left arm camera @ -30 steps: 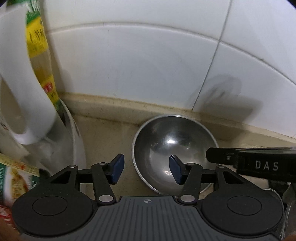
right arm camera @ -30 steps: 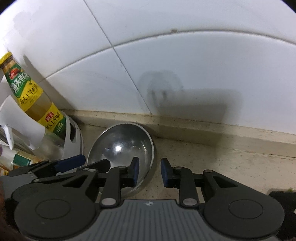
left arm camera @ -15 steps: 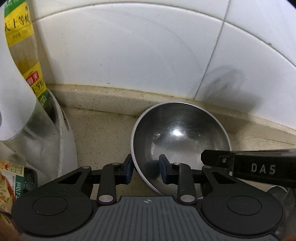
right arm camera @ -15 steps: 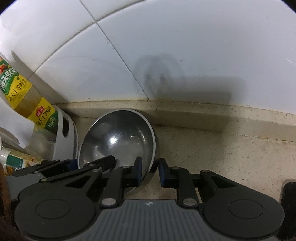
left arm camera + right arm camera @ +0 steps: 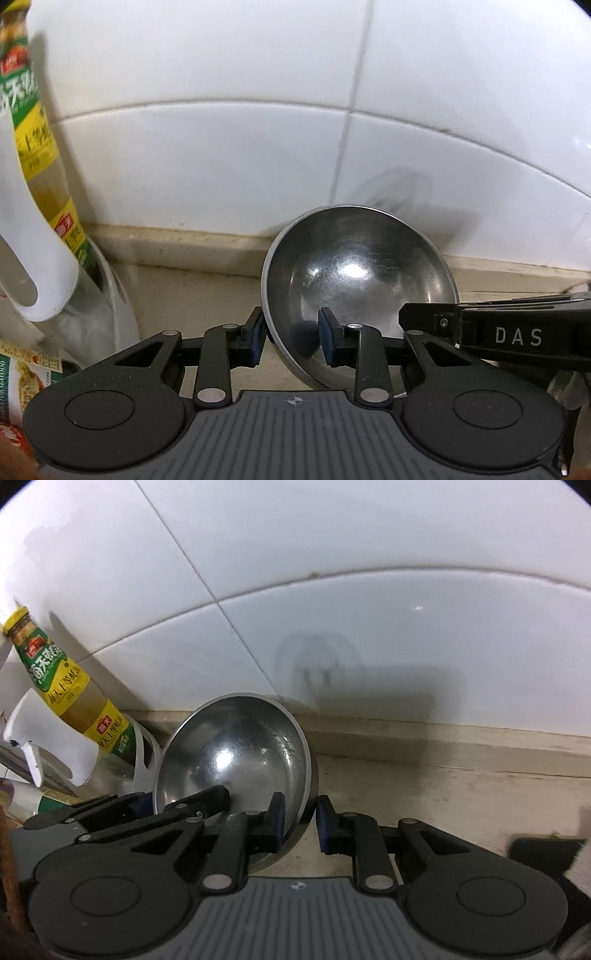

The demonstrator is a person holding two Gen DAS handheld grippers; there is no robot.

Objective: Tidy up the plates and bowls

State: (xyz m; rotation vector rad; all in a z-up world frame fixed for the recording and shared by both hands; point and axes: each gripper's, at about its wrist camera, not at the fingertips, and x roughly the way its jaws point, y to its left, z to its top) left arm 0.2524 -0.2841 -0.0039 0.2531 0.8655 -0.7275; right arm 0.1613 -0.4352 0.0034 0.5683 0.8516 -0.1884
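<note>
L gripper (image 5: 291, 341) & R gripper (image 5: 299, 821) are both pinching the steel bowl (image 5: 356, 280) by its rim, L on left side, R on right. Bowl's sitting tilted at the counter (image 5: 443, 786) back edge, w/ sauce bottle (image 5: 70, 686) standing beside it.

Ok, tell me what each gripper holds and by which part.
Both hold the steel bowl by its rim: left gripper at the bowl's near-left edge, right gripper at its right edge, one finger inside, one outside.
</note>
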